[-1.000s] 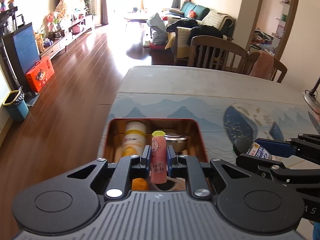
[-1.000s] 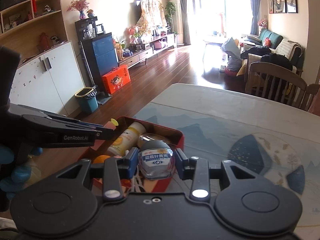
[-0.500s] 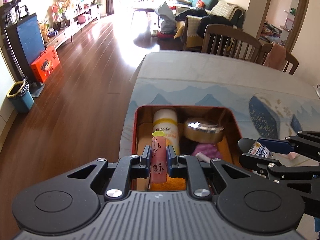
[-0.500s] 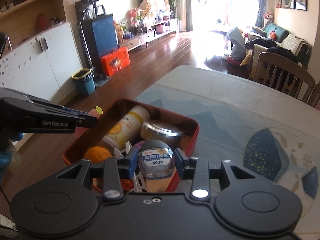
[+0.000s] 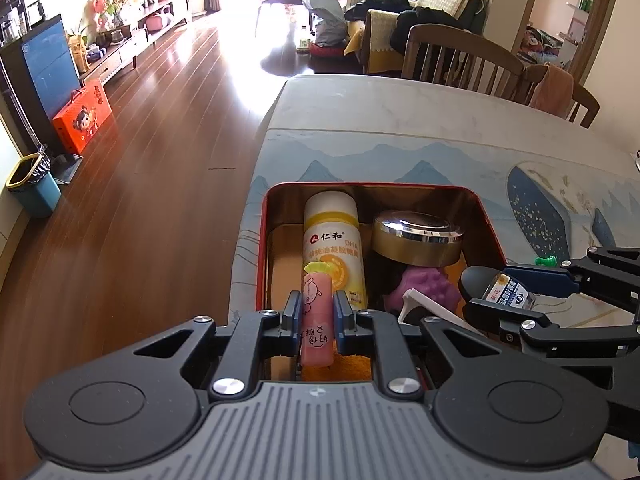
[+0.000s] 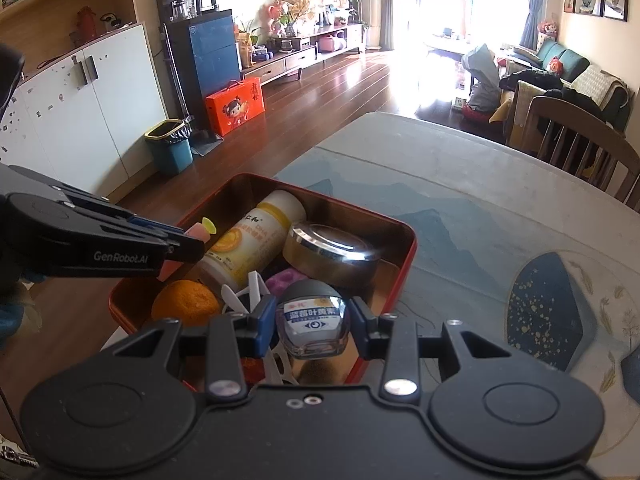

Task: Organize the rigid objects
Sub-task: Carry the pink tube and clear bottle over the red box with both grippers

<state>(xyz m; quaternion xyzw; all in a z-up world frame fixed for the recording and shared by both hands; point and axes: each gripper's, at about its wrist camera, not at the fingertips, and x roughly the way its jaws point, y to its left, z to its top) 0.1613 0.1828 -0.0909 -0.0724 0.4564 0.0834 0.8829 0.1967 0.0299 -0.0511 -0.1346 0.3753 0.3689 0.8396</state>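
My left gripper is shut on a pink tube with a yellow cap, held over the near left part of a red tin box. My right gripper is shut on a small glass jar with a grey cap, held over the box's near right corner. In the box lie a white and yellow bottle, a round gold tin, a purple ball, an orange and white plastic pieces.
The box sits near the left edge of a table with a blue patterned cloth. A small green piece lies on the cloth right of the box. Wooden chairs stand at the far side. Floor drops off left.
Both grippers have moved forward and higher over the box, so its inside shows more fully. Each keeps its hold on its object.
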